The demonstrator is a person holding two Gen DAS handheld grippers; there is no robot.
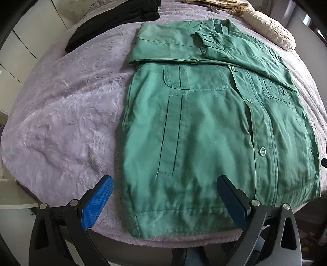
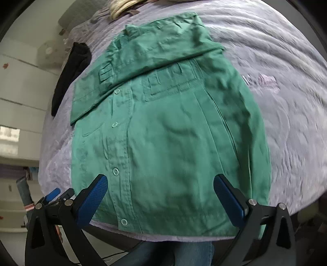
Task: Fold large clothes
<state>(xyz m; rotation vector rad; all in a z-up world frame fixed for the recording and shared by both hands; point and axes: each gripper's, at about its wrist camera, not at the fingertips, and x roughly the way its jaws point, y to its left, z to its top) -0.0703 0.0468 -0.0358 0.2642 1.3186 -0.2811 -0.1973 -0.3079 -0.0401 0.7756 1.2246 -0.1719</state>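
A green button-up jacket (image 1: 204, 126) lies flat, front up, on a lilac plush bedspread (image 1: 61, 114), with both sleeves folded across its chest. It also shows in the right wrist view (image 2: 173, 133). My left gripper (image 1: 165, 184) is open and empty, hovering over the jacket's hem near the left corner. My right gripper (image 2: 161, 184) is open and empty, hovering over the hem on the button-placket side. The left gripper's blue tip (image 2: 53, 193) shows at the lower left of the right wrist view.
A black garment (image 1: 114, 22) lies at the far left of the bed and shows in the right wrist view (image 2: 69, 75). A beige pillow (image 1: 269, 32) and a striped cloth (image 1: 224, 6) lie at the head. White cabinets (image 2: 18, 92) stand left of the bed.
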